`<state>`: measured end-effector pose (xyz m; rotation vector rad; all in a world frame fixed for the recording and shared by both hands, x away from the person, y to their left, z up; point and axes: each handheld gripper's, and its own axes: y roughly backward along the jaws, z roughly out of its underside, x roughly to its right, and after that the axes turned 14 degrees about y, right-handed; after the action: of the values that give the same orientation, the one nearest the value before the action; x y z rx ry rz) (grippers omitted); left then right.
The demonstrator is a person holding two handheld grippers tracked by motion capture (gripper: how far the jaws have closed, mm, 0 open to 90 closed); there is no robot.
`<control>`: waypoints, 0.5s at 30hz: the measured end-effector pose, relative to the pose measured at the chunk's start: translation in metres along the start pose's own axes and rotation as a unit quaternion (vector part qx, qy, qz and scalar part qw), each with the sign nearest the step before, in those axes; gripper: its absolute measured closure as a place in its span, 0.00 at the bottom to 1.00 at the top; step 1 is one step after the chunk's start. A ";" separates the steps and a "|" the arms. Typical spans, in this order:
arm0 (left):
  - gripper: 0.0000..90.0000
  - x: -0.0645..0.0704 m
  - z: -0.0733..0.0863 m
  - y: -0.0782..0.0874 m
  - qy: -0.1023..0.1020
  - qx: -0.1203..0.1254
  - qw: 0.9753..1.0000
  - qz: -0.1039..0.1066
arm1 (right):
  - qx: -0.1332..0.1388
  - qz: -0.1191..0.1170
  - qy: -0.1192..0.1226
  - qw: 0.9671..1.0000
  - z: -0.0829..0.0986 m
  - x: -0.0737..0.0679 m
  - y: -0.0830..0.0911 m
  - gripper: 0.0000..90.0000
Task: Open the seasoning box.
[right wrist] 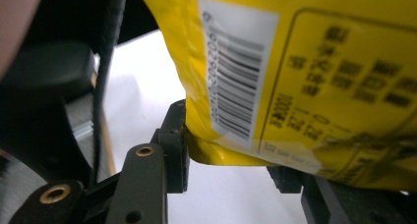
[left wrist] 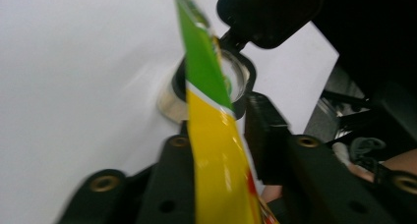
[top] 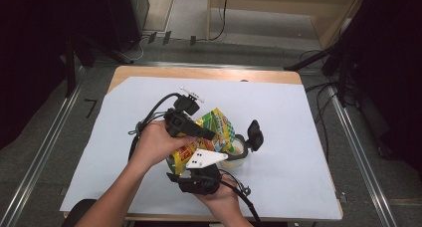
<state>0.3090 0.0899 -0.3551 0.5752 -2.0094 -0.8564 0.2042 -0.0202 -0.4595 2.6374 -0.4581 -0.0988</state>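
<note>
You hold a yellow and green bag (top: 211, 135) above the middle of the white sheet (top: 298, 152), between your two grippers. Your left gripper (top: 211, 135) comes in from the left, and its jaws are closed on the bag. In the left gripper view you see the bag (left wrist: 216, 150) edge-on, thin and upright, pinched between the two black jaws, green at the top and yellow below.

Your right gripper (top: 191, 168) is below the bag, with its grey plate on top. In the right gripper view the yellow back of the bag (right wrist: 314, 76), with a barcode and printed text, sits between the jaws. The left jaw touches the lower edge of the bag. The right jaw is mostly hidden under the bag, so I cannot tell if this gripper really clamps it.

Just to the right of the bag, a small glass jar (top: 234, 155) stands on the sheet, and its black lid (top: 255, 134) is swung up and open. In the left gripper view the jar (left wrist: 238, 79) is just behind the bag, with the lid (left wrist: 268, 13) above it.

The sheet covers a wooden table (top: 209, 72).
</note>
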 end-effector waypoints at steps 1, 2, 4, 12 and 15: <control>0.80 0.000 0.000 0.001 -0.003 0.002 1.000 0.000 | 0.009 -0.002 -0.008 1.000 0.000 0.001 0.002 0.66; 0.78 0.000 0.000 0.003 -0.002 0.004 1.000 0.006 | 0.014 -0.004 -0.013 1.000 0.000 0.002 0.003 0.66; 0.74 0.000 0.000 0.004 0.001 0.007 1.000 0.011 | 0.022 -0.006 -0.019 1.000 0.000 0.004 0.005 0.66; 0.78 0.002 0.000 0.004 0.006 -0.001 1.000 0.004 | 0.024 -0.009 -0.020 0.999 0.000 0.003 0.006 0.66; 0.91 0.006 -0.001 0.002 0.000 -0.011 1.000 -0.023 | 0.013 0.001 -0.010 1.000 0.000 0.002 0.003 0.66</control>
<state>0.3065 0.0868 -0.3504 0.6114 -1.9915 -0.9055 0.2053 -0.0239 -0.4581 2.6626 -0.4714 -0.1193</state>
